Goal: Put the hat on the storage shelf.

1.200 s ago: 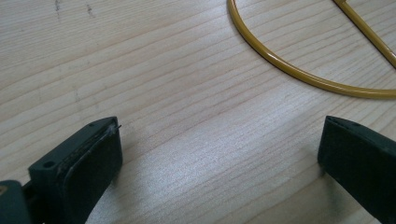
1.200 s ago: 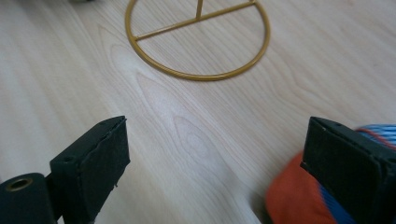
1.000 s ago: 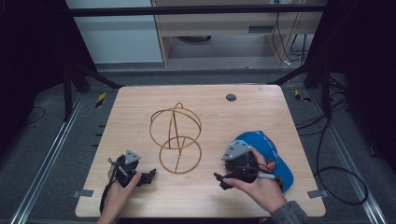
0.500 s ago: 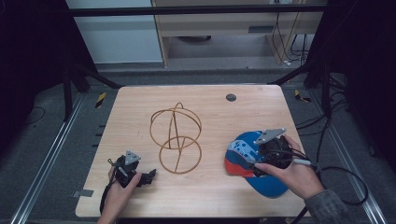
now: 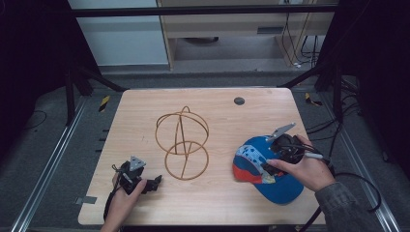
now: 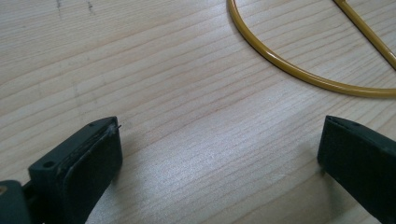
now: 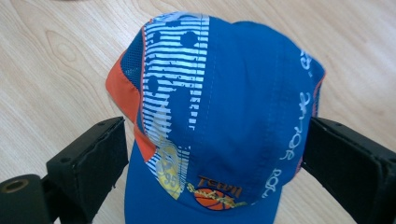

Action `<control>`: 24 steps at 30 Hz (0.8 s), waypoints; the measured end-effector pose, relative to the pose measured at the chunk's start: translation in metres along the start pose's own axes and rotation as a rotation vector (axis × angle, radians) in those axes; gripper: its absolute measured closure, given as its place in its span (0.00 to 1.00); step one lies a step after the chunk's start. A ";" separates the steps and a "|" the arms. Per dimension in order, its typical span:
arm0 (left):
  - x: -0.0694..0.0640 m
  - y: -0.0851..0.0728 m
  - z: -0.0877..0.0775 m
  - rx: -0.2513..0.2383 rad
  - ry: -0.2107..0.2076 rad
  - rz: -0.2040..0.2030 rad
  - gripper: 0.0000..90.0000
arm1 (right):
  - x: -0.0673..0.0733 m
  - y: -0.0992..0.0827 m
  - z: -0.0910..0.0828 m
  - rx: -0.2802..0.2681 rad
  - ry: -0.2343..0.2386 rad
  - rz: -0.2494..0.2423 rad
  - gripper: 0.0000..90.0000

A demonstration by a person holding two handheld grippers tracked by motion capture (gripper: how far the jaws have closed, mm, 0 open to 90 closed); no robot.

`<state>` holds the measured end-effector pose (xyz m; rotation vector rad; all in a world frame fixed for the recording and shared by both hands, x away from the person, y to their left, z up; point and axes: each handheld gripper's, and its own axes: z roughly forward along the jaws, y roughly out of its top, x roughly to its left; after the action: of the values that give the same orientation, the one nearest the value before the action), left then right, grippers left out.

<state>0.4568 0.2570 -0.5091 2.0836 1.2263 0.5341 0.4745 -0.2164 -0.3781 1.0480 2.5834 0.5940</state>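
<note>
Cap (image 7: 224, 116) sits between right tongs (image 7: 212, 154) spread apart; left tongs (image 6: 219, 163) apart over bare table (image 6: 187, 140).

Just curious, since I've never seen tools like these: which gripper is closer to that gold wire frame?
The left gripper is nearer, open on the bare table just beside the wire frame. The right gripper sits farther off, jaws open around the blue cap.

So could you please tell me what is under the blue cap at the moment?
The cap lies straight on the wooden table. Bare wood shows all round it. Its crown covers whatever may be underneath. The right gripper has one of its fingers on each side.
</note>
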 end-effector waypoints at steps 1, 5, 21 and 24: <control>0.000 0.000 0.000 0.000 0.000 0.000 0.00 | -0.001 -0.001 0.002 0.003 0.000 -0.003 0.07; 0.000 0.000 0.000 0.001 0.000 0.000 0.00 | -0.007 -0.002 0.011 0.018 -0.011 0.017 0.08; 0.000 0.000 0.000 0.001 0.000 0.000 0.00 | -0.014 -0.003 0.032 0.080 0.011 0.097 0.10; 0.000 0.000 0.000 0.001 0.000 0.000 0.00 | -0.014 -0.004 0.033 0.083 0.017 0.105 0.16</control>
<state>0.4567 0.2569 -0.5091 2.0842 1.2266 0.5332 0.4958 -0.2205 -0.4069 1.2161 2.6003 0.5256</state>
